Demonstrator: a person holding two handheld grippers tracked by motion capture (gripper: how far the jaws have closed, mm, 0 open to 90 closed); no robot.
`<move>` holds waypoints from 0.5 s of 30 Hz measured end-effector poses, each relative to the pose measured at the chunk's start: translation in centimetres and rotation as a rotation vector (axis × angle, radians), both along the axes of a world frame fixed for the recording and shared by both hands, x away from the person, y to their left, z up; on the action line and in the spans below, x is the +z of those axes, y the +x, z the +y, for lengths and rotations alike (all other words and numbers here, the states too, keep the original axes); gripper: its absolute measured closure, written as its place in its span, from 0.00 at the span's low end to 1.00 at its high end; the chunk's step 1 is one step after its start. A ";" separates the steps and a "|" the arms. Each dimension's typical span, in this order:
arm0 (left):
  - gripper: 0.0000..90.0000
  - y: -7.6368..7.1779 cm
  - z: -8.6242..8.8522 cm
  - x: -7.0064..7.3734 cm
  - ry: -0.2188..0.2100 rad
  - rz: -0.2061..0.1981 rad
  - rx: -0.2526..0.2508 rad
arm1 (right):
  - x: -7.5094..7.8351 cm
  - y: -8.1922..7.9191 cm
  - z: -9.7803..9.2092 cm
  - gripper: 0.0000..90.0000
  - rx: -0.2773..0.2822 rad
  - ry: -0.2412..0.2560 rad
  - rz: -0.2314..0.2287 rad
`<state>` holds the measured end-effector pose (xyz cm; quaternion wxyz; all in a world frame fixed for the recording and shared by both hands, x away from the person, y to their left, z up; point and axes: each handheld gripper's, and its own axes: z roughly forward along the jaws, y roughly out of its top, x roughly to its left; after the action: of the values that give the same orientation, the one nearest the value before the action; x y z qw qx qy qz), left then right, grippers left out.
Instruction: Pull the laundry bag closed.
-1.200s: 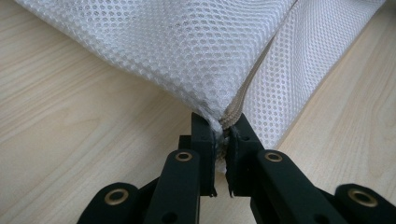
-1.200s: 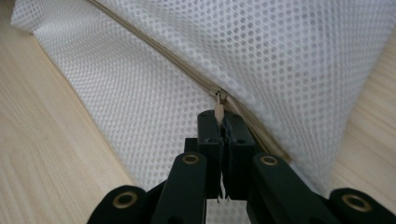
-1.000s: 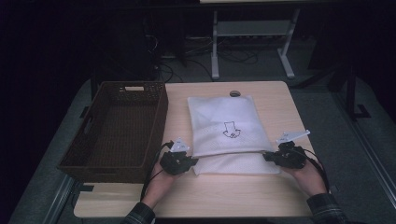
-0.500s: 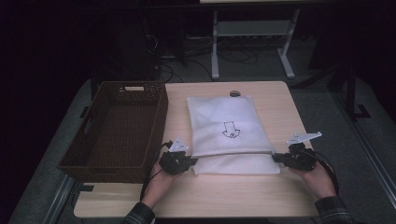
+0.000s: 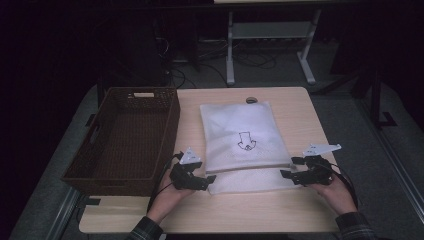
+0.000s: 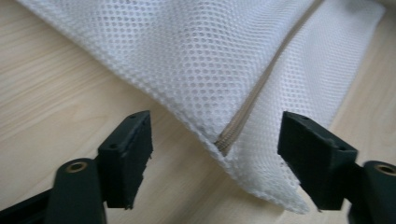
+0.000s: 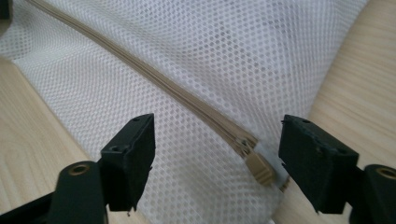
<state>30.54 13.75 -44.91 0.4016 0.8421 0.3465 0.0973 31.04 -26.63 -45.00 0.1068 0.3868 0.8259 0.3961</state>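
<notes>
A white mesh bag [image 5: 243, 145] lies flat near the middle of the light wooden tabletop [image 5: 300, 110], with a small black arrow mark [image 5: 245, 140] printed on it. A beige zipper [image 5: 250, 168] runs across the bag close to its near edge, and a narrow strip of mesh lies on the near side of that zipper.

The left gripper [image 5: 206, 180] rests at the bag's near left corner, held by the person's left hand [image 5: 167, 192]. In the left gripper view its jaws are spread wide, one on either side of the corner where the zipper [image 6: 254, 100] ends, with the mesh [image 6: 196, 56] between them but not pinched.

The right gripper [image 5: 290, 167] sits at the bag's near right corner in the person's right hand [image 5: 336, 190]. In the right gripper view its jaws are also spread apart, and the beige zipper pull [image 7: 259, 169] lies between them, just beside the right-hand jaw; nothing is gripped.

A dark brown woven basket [image 5: 100, 167] stands on the left side of the tabletop, just beside the bag's left edge and close behind the left gripper. A small round dark object [image 5: 251, 100] sits on the tabletop just past the bag's far edge; what it is cannot be told. Beyond the tabletop, a white frame stand [image 5: 270, 45] and cables lie on the dim floor.
</notes>
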 end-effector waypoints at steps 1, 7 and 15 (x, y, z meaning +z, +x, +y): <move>0.24 0.0 0.0 0.0 0.000 0.000 0.000 | 0.0 0.0 0.0 0.27 0.000 0.000 0.000; 0.19 -0.7 0.1 0.1 -0.007 -0.027 -0.039 | 0.1 0.0 0.6 0.16 -0.068 0.012 -0.037; 0.19 -2.0 0.5 0.5 -0.017 -0.038 -0.048 | 0.6 -0.8 0.5 0.16 -0.083 0.034 -0.061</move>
<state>28.51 14.30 -44.41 0.4173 0.8448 0.3193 0.1008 30.21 -26.10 -44.38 0.1417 0.4104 0.7985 0.4169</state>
